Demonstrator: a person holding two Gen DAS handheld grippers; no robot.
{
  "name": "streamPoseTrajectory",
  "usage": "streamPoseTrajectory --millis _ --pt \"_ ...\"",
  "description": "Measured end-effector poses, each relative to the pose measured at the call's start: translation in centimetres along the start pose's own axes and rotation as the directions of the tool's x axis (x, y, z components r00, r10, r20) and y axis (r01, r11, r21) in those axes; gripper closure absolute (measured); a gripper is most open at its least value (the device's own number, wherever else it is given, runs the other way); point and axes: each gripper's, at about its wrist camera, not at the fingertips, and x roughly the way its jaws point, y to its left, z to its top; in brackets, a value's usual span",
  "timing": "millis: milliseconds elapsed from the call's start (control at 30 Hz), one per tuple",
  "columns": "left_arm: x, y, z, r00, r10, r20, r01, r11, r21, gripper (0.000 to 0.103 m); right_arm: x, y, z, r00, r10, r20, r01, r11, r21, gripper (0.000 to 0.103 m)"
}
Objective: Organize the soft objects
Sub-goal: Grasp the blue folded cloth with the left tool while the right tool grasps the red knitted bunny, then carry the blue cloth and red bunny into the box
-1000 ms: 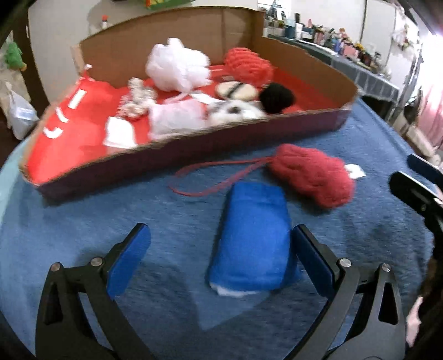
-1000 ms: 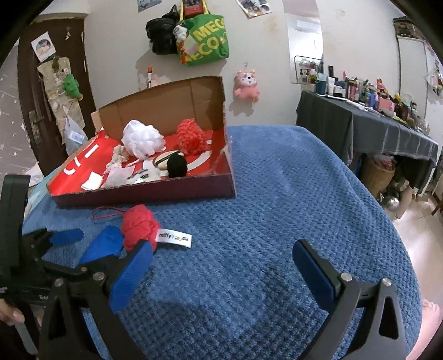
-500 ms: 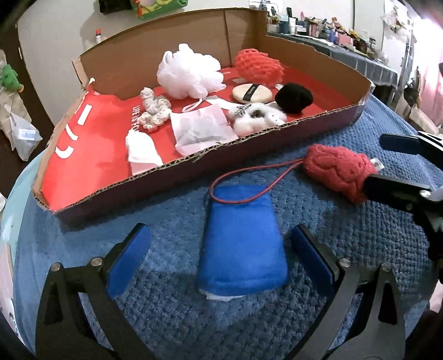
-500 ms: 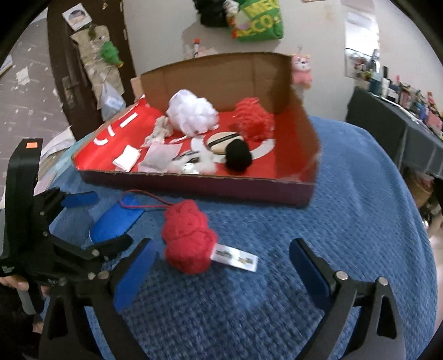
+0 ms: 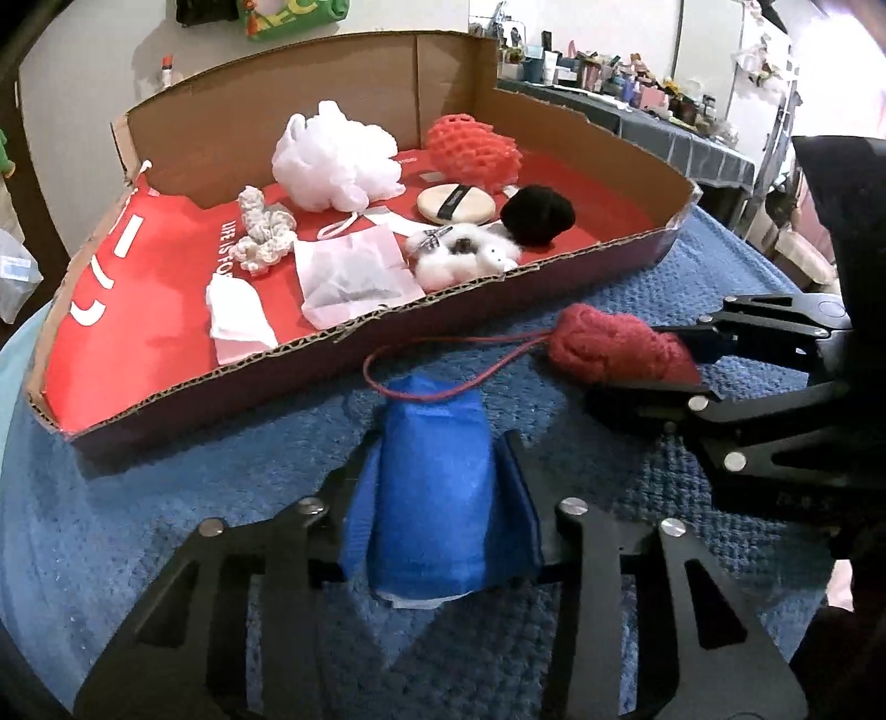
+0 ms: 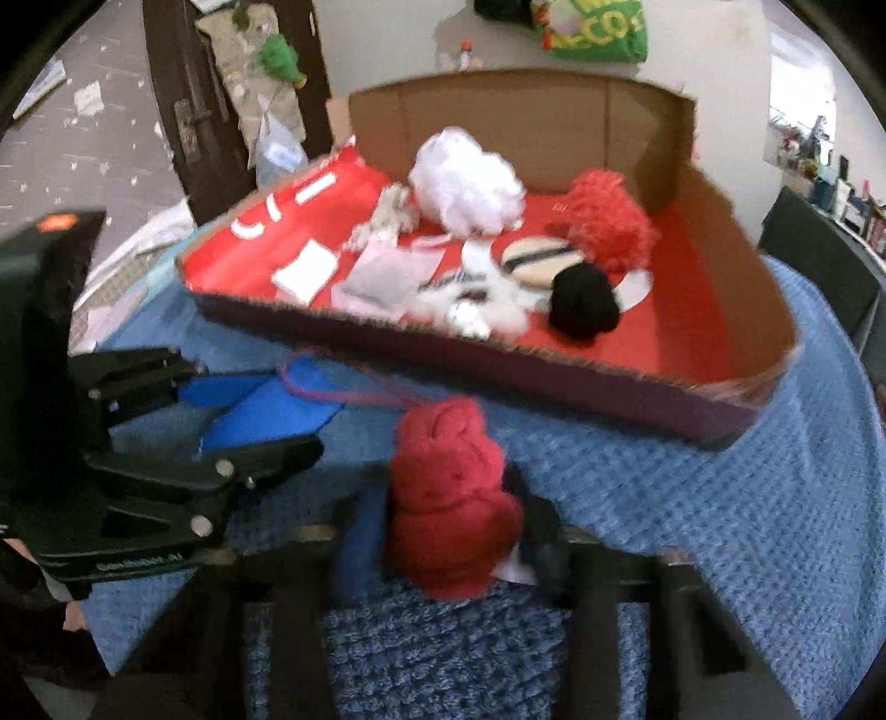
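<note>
White lettering on the red liner of the cardboard box (image 5: pixel 166 260) read "LIFE IS FOR" (the rest was hidden under the white items lying on it). The green bag (image 6: pixel 595 25) on the wall showed the white letters "CO". A line of print on the left gripper's (image 6: pixel 260 412) body was too blurred to read.
</note>
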Motion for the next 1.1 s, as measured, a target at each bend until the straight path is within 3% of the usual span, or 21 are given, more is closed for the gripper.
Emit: streamPoseTrajectory --millis 233,733,900,1100 --pt "-3.1 0.1 0.3 0.997 -0.017 0.072 0.017 1.000 -0.002 0.067 -4.1 0.6 0.3 0.992 -0.005 0.128 0.004 1.000 0.012 0.063" --pt "-6.7 1.4 0.7 0.990 -0.012 0.143 0.015 1.000 -0.024 0.067 -5.6 0.7 0.2 0.985 0.025 0.168 -0.035 0.998 0.058 0.063" --pt "-8.9 4.3 4.2 0.980 -0.024 0.195 0.031 0.999 -0.034 0.067 -7.5 0.1 3.3 0.968 0.043 0.248 -0.064 0.995 0.076 0.063" --pt "-7.8 8.5 11.5 0.984 0.054 0.170 -0.052 0.998 -0.020 0.067 -6.5 -1.7 10.4 0.967 -0.016 0.254 -0.011 0.994 0.105 0.063"
